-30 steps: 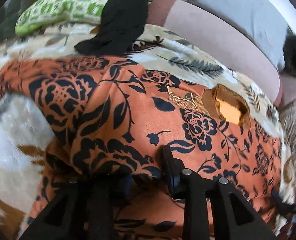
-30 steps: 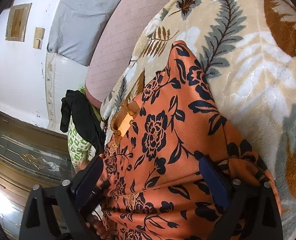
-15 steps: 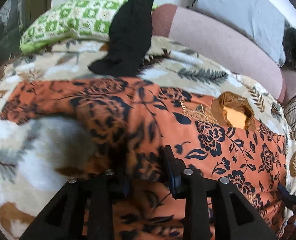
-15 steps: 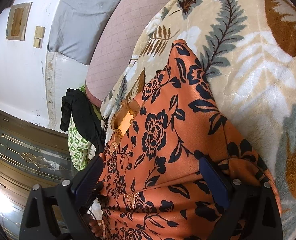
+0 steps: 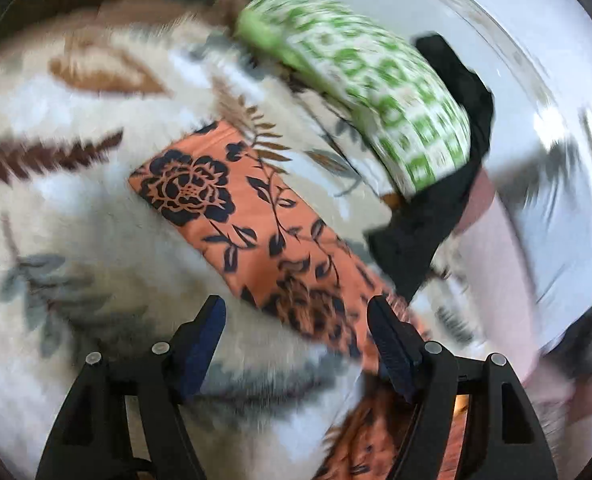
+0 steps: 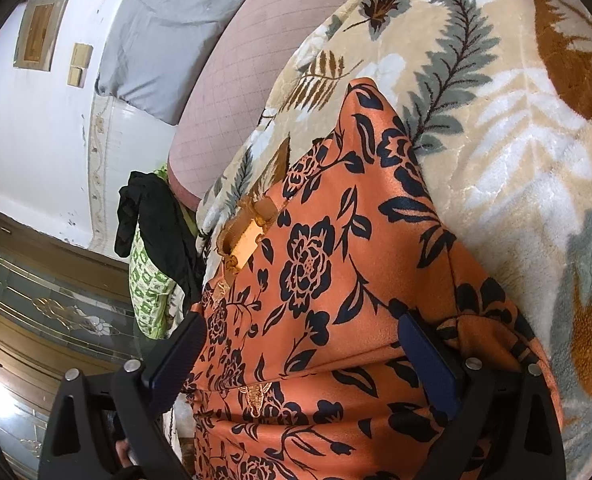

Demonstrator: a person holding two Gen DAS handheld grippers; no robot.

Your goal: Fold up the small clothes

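Observation:
An orange garment with a black flower print (image 6: 328, 280) lies on a cream leaf-print blanket (image 6: 516, 120). Its neck opening (image 6: 243, 236) shows at mid left in the right wrist view. My right gripper (image 6: 300, 344) is open, jaws wide apart just above the cloth, holding nothing. In the blurred left wrist view a sleeve of the garment (image 5: 235, 216) stretches out flat over the blanket (image 5: 75, 240). My left gripper (image 5: 296, 336) is open and empty above the sleeve's inner end.
A green and white patterned pillow (image 5: 368, 100) lies at the far edge of the bed with a black garment (image 5: 436, 216) draped over it. A pink bolster (image 6: 263, 52) and grey pillow (image 6: 167, 32) line the white wall.
My left gripper has opened, let go of the orange cloth and swung fast to the left, now facing the flat sleeve. The right gripper has barely moved.

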